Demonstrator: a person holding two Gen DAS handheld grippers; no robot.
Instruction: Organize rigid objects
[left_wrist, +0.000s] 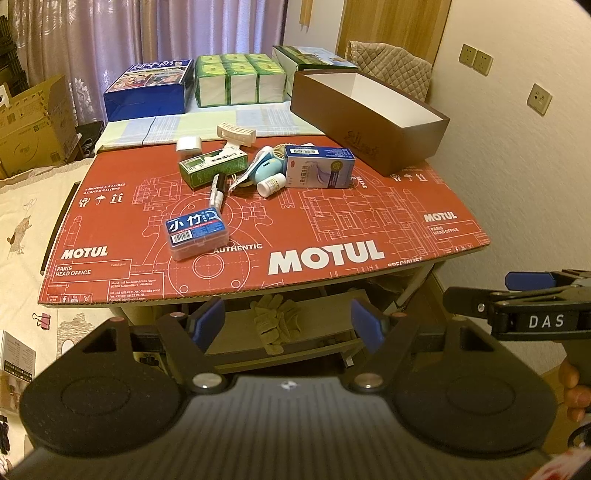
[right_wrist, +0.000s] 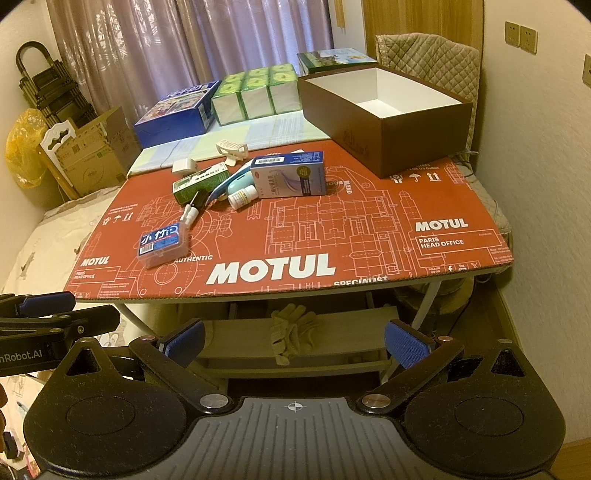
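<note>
Small items lie on the red MOTUL cardboard: a clear case with a blue label, a green box, a black-and-white marker, a small white bottle, a blue-and-white box, a white clip. An open brown box stands empty at the back right. My left gripper and right gripper are both open and empty, below the table's near edge.
A blue carton, a green tissue pack and a green flat box line the far edge. Gloves lie on a shelf under the table. A bed is at left, cardboard boxes beyond, a wall at right.
</note>
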